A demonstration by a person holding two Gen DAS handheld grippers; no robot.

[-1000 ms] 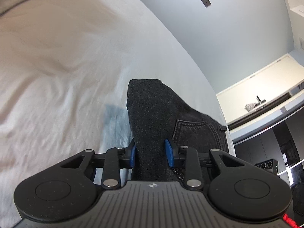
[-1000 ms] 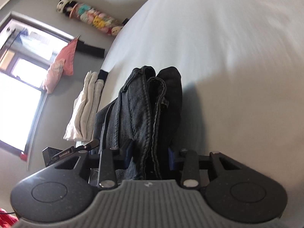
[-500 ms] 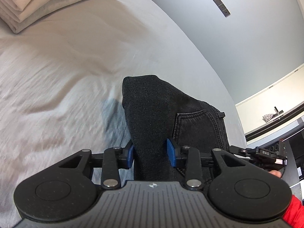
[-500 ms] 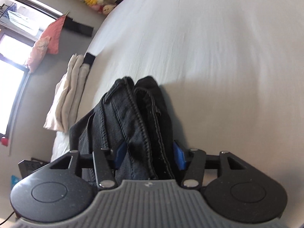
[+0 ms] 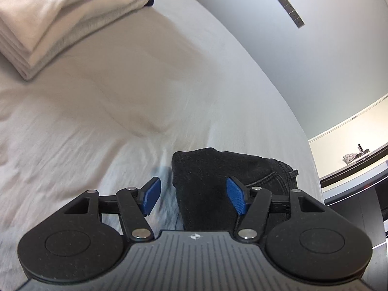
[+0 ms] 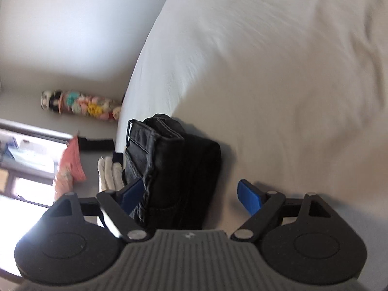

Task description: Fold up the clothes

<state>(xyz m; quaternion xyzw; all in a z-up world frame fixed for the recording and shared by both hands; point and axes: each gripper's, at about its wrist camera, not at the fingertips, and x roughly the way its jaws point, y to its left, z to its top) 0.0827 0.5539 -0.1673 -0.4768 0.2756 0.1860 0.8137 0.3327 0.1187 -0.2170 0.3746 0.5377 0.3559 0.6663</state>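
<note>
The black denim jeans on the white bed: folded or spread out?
Folded. The black denim jeans sit as a compact stack of layered edges on the white bed.

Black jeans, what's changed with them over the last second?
Both grippers let go: the left gripper and right gripper jaws have just been opening, so the folded black jeans sit released on the bed sheet. The jeans stayed folded, still lying between the open jaws.

The folded jeans (image 5: 206,181) are black denim with pale stitching at the seams. The bed sheet (image 5: 121,111) is plain white. A stack of folded towels (image 5: 60,17) is cream — one layer greyer. Each hand-held gripper (image 5: 194,195) is black, with blue pads (image 6: 248,195).
</note>
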